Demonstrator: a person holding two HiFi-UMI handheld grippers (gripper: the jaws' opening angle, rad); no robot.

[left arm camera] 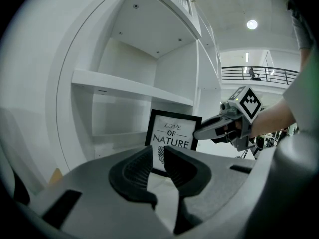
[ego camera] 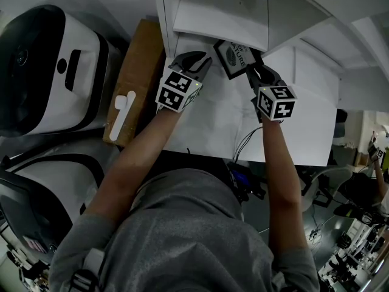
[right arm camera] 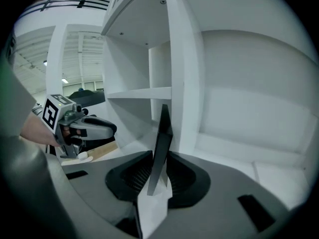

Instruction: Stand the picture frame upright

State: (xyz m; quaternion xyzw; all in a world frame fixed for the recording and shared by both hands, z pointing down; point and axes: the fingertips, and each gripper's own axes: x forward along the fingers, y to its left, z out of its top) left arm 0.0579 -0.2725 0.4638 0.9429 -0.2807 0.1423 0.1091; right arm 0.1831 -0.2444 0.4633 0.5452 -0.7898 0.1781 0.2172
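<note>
**Research lab in a large open hall**

A robotics or recording lab is suggested. A plain white shelf unit [left arm camera: 124,81] is seen at the back of a white surface [ego camera: 304,126], with loose cables [ego camera: 246,142] trailing off its near edge. Bulky white-and-black machine housings [ego camera: 55,72] are seen on the left, and stands and wired equipment [ego camera: 355,248] are crowded on the floor at right. Beyond the shelves, a railed upper gallery [left arm camera: 259,74] and a round ceiling lamp [left arm camera: 252,24] are seen. Cubes of square markers are carried on the left hand-held gripper [ego camera: 196,58] and the right hand-held gripper [ego camera: 254,70].
</note>
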